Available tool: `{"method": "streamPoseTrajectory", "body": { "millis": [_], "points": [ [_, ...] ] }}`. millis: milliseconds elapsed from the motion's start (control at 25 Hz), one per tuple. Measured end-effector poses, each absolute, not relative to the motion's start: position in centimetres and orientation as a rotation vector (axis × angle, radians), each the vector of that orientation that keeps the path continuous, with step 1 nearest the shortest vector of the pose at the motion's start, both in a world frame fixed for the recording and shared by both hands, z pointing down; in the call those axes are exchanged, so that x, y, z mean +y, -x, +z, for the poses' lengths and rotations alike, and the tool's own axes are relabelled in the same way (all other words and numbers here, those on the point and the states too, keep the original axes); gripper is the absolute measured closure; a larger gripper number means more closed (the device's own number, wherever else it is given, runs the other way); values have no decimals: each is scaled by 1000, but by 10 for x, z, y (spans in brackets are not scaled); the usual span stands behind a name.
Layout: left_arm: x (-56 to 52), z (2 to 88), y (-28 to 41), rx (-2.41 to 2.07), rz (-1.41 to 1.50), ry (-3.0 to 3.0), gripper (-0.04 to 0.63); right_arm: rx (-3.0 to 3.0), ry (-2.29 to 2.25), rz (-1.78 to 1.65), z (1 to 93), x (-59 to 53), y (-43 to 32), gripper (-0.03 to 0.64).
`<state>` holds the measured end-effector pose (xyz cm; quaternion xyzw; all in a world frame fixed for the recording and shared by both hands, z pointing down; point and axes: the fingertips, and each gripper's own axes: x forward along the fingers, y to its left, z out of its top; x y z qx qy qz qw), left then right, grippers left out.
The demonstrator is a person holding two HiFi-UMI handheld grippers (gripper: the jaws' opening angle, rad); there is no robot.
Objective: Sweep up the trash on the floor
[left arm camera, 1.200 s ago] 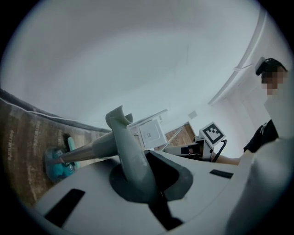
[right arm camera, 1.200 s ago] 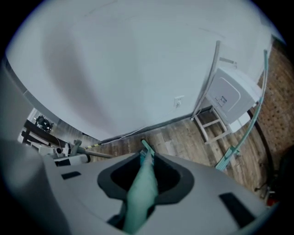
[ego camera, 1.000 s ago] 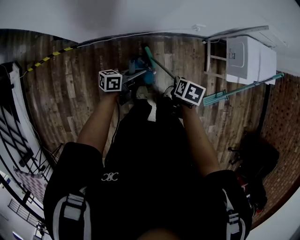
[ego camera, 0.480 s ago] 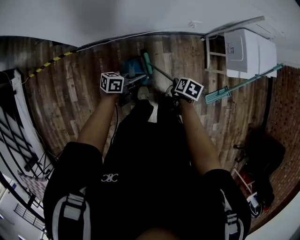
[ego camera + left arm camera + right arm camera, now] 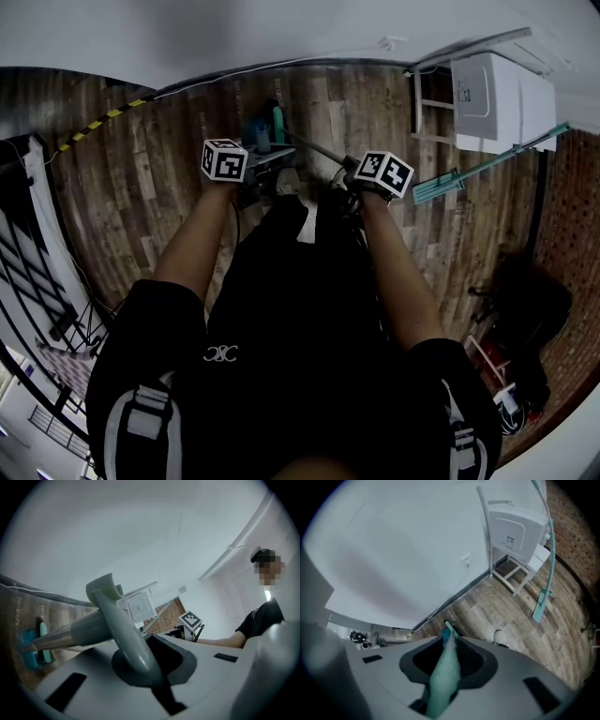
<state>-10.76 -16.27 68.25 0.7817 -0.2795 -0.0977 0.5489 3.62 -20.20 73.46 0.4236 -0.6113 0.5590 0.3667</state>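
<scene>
Jaws of the left gripper point(image 5: 140, 667) pinch a grey handle point(image 5: 75, 632) with a loop end, the right gripper point(image 5: 443, 677) clamps a teal handle point(image 5: 442, 665), and both reach down to the blue dustpan point(image 5: 255, 131) and green broom head point(image 5: 277, 122) on the wooden floor point(image 5: 169, 187), near the white wall point(image 5: 281, 28).

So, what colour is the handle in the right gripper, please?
The handle is teal, best in the right gripper view.
</scene>
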Motion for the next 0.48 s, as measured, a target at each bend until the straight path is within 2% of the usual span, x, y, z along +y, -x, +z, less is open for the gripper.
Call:
{"method": "streamPoseTrajectory", "body": {
  "millis": [480],
  "points": [
    [-172,600,82,-516,-340,-1998,597,-1771,-968,1309,671,-175,-55,517]
  ]
}}
